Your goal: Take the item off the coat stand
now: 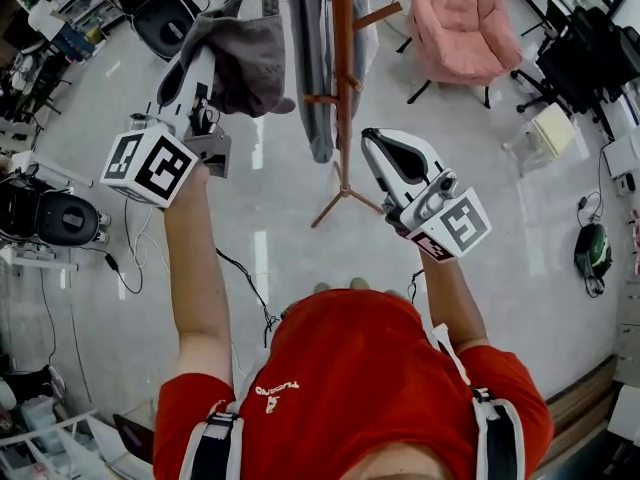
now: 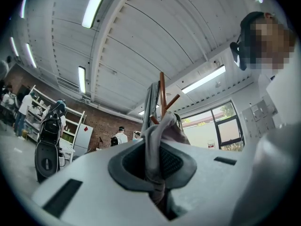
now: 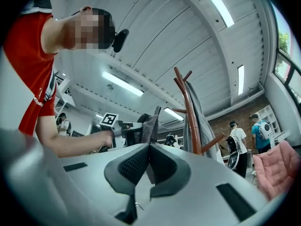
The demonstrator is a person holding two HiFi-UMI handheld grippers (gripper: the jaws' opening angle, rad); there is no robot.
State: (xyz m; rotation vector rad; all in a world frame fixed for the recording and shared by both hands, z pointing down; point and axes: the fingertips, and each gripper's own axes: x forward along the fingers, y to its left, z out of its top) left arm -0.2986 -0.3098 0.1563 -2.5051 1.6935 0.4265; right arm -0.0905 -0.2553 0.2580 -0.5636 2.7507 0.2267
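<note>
My left gripper (image 1: 203, 64) is shut on a dark grey garment (image 1: 245, 63), which bunches over its fingertips just left of the brown wooden coat stand (image 1: 343, 78). In the left gripper view the grey cloth (image 2: 159, 142) is pinched between the jaws, with the stand (image 2: 162, 93) right behind it. A longer light grey garment (image 1: 315, 63) hangs on the stand. My right gripper (image 1: 367, 138) is held to the right of the pole, shut with nothing between its pads (image 3: 141, 161). The right gripper view also shows the left gripper (image 3: 126, 128) with the cloth (image 3: 149, 125).
A pink armchair (image 1: 455, 18) stands behind the stand on the right. Black office chairs (image 1: 165, 13) and a black round device (image 1: 50, 216) sit at the left, with cables on the floor (image 1: 245, 278). People (image 3: 237, 142) stand in the background.
</note>
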